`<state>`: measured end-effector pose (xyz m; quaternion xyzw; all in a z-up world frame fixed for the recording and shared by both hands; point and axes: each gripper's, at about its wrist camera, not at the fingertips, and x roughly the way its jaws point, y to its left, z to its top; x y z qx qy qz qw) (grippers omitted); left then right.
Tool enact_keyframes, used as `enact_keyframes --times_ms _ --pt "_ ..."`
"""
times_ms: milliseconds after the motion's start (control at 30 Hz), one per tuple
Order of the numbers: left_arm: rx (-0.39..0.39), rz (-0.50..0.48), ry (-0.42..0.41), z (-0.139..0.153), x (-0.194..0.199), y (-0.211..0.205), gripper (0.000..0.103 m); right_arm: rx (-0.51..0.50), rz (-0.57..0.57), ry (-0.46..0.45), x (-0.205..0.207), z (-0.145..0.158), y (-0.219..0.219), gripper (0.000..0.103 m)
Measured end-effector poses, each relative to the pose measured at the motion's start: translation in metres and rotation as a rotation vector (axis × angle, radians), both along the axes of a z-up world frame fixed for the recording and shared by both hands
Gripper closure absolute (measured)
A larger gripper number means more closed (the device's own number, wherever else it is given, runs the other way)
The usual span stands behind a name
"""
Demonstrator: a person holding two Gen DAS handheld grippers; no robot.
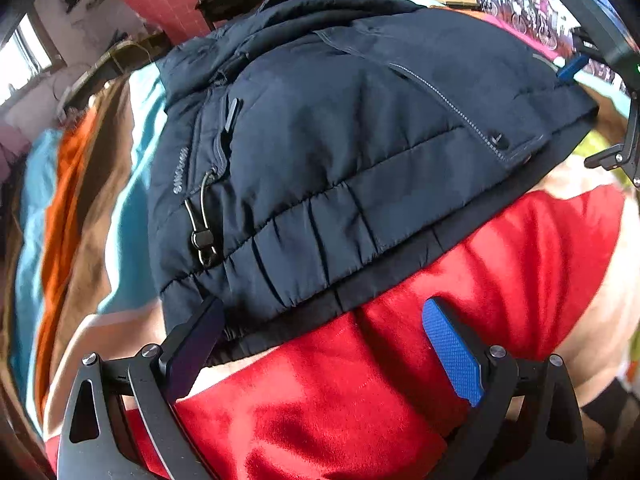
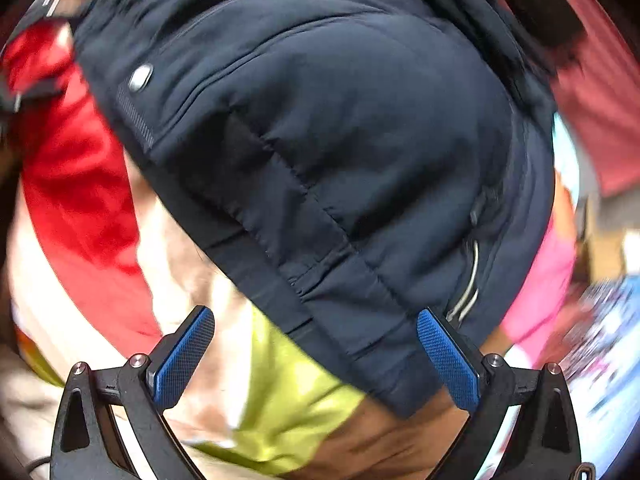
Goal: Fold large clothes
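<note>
Navy jacket (image 1: 340, 152) folded on multicolour blanket (image 1: 360, 400) — bedroom, tongs apart.

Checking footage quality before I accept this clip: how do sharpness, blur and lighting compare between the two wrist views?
Left wrist: navy jacket mostly sharp, zipper and stitching legible; window top left blown out; fisheye bends the edges. Right wrist: clear motion blur, jacket seams smeared and the background streaked; only the right gripper looks crisp.

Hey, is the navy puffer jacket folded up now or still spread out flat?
Folded. The navy puffer jacket sits as a compact bundle with layers stacked at its hem, on the colourful blanket. Both grippers are open, off it.
</note>
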<state>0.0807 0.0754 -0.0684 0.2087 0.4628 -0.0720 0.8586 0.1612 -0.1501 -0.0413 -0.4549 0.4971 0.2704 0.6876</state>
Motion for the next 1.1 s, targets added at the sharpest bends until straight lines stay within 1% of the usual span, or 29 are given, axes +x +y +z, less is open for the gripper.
enact_keyframes --times_ms 100,167,200,267,367,433,533,600,667,767,800,867,900,967,1067,1100 --pt "0.087 0.022 -0.064 -0.004 -0.004 -0.004 0.006 -0.094 0.078 -0.075 -0.012 -0.018 0.003 0.001" --pt "0.139 0.052 -0.110 -0.007 -0.006 -0.004 0.006 -0.126 0.124 -0.122 -0.019 -0.022 0.005 0.001" --pt "0.148 0.063 -0.122 -0.008 -0.006 -0.004 0.006 -0.137 0.138 -0.144 -0.022 -0.023 0.007 0.001" --pt "0.171 0.087 -0.147 -0.009 -0.005 -0.001 0.006 -0.179 0.175 -0.229 -0.029 -0.026 0.010 0.000" --pt "0.205 0.113 -0.171 -0.010 -0.001 0.002 0.006 -0.218 0.213 -0.308 -0.039 -0.031 0.011 0.000" --pt "0.220 0.119 -0.182 -0.010 0.001 0.000 0.006 -0.241 0.228 -0.369 -0.043 -0.033 0.012 0.000" --pt "0.238 0.122 -0.202 -0.008 0.004 0.000 0.006 -0.255 0.248 -0.425 -0.044 -0.034 0.012 0.000" --pt "0.244 0.122 -0.226 -0.004 0.005 0.000 0.006 -0.261 0.269 -0.470 -0.043 -0.036 0.011 0.000" --pt "0.236 0.117 -0.263 0.005 0.007 0.001 0.006 -0.267 0.293 -0.490 -0.042 -0.041 0.013 0.001" --pt "0.226 0.114 -0.284 0.013 0.009 0.002 0.006 -0.277 0.337 -0.520 -0.052 -0.046 0.012 0.006" --pt "0.225 0.113 -0.286 0.014 0.009 0.000 0.006 -0.281 0.346 -0.535 -0.064 -0.051 0.017 0.007" --pt "0.221 0.112 -0.282 0.014 0.009 -0.001 0.006 -0.296 0.364 -0.583 -0.066 -0.056 0.014 0.017" --pt "0.219 0.112 -0.285 0.014 0.008 -0.002 0.006 -0.298 0.365 -0.590 -0.067 -0.057 0.015 0.018" --pt "0.205 0.109 -0.288 0.016 0.007 -0.001 0.006 -0.294 0.363 -0.618 -0.070 -0.058 0.015 0.028" --pt "0.189 0.118 -0.291 0.019 0.006 -0.003 0.007 -0.257 0.361 -0.624 -0.069 -0.051 0.014 0.065" --pt "0.183 0.123 -0.291 0.020 0.006 -0.004 0.007 -0.234 0.358 -0.620 -0.068 -0.047 0.015 0.071"
